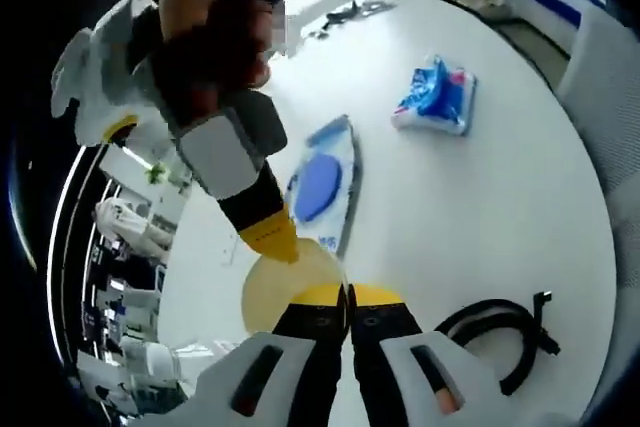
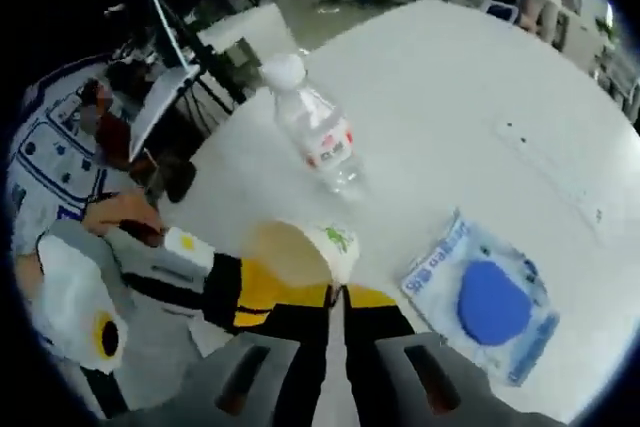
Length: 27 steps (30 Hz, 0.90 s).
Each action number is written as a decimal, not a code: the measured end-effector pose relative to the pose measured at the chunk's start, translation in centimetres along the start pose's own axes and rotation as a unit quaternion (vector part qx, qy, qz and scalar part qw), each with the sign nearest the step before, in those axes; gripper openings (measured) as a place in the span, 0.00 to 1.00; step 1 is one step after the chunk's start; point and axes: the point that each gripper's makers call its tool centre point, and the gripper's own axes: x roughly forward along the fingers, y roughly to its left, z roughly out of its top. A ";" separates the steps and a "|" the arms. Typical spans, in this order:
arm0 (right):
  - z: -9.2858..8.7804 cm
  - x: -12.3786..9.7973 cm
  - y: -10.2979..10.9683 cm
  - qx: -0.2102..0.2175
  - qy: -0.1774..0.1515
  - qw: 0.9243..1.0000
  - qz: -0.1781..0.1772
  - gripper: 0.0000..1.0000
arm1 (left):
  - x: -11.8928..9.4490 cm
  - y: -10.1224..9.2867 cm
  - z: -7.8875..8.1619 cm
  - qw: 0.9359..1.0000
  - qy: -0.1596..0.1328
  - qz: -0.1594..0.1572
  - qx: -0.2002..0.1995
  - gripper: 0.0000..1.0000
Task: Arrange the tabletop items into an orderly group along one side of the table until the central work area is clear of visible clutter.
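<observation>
Cup (image 1: pixel 290 287) first: my left gripper (image 1: pixel 350 297) has its fingers closed at its rim, and my right gripper (image 2: pixel 335 297) meets it from the other side, fingers closed too. Beyond lie the blue-disc packet (image 1: pixel 325 182), the wipes pack (image 1: pixel 435 97), the bottle (image 2: pixel 315 137) near the counter (image 1: pixel 480 217) edge. I judge the cup mid-move; next, carry it toward the bottle.

White table (image 1: pixel 500 207), blue-and-white pouch (image 2: pixel 483 295) (blue disc), yellow-tipped black fingers (image 1: pixel 322 299).

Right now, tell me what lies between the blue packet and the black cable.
Nothing: in the left gripper view, the white table between the blue packet and the black cable is bare.
</observation>
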 end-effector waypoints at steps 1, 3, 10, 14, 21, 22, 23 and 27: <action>0.0 -0.3 0.0 -0.039 -0.011 0.999 0.008 0.05 | -0.2 0.0 0.3 1.000 -0.015 -0.006 -0.009 0.00; 0.5 -0.9 0.5 -0.118 -0.053 0.991 0.024 0.08 | -0.5 0.1 0.7 0.999 -0.036 -0.012 -0.021 0.00; 0.2 -3.3 2.1 -0.418 -0.076 0.905 -0.001 0.13 | -0.7 -0.5 0.7 0.998 -0.044 -0.036 -0.014 0.00; 0.2 -4.2 4.2 -0.455 -0.097 0.885 0.020 0.15 | -1.1 -0.8 1.4 0.996 -0.066 -0.054 -0.032 0.00; -1.9 -3.2 6.6 -0.529 -0.047 0.844 0.068 0.19 | -1.2 -0.7 1.7 0.994 -0.081 -0.063 -0.030 0.00; -2.0 -3.0 6.2 -0.534 -0.036 0.842 0.063 0.18 | -1.3 -0.7 1.9 0.994 -0.085 -0.063 -0.033 0.00; -2.1 -2.7 6.0 -0.540 -0.030 0.839 0.061 0.17 | -1.4 -0.7 2.1 0.993 -0.093 -0.065 -0.037 0.00; -2.4 -2.1 5.8 -0.551 -0.015 0.832 0.059 0.13 | -1.7 -0.6 2.6 0.992 -0.102 -0.065 -0.042 0.00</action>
